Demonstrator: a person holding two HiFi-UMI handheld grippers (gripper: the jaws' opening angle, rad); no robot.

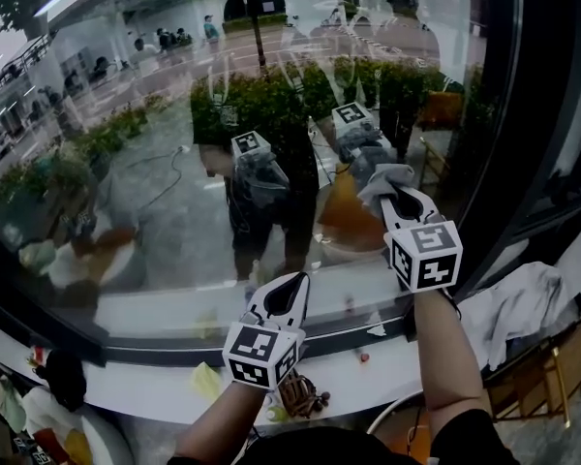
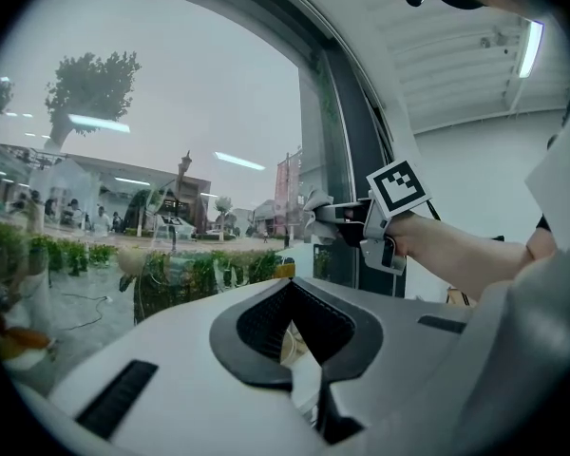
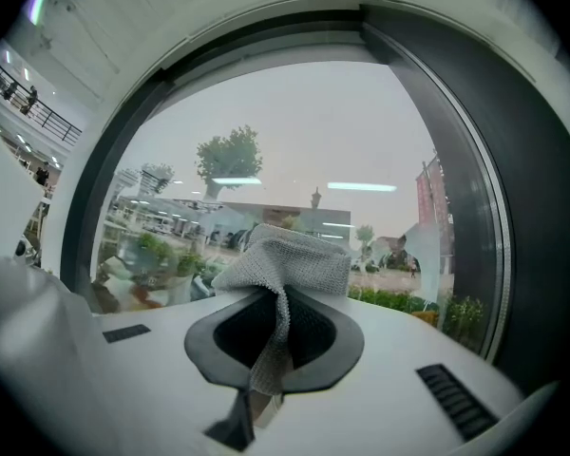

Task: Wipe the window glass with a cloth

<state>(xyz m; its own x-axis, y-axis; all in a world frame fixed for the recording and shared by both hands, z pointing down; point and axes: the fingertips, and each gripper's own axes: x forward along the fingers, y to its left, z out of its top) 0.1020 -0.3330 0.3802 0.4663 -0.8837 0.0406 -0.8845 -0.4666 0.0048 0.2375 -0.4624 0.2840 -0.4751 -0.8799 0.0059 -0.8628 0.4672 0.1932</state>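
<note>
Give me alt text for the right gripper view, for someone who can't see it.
The right claw is shut on a grey cloth, whose bunched end sticks out toward the window glass. Trees and buildings show through the glass under a pale sky.

Two bare forearms reach forward and upward. The left forearm (image 1: 216, 422) is low, and the left claw (image 1: 292, 289) has its jaws together with nothing between them. The right forearm (image 1: 443, 356) stretches higher and further ahead. The right claw (image 1: 395, 194) has its jaws clamped on a bunched grey cloth (image 1: 382, 177).
</note>
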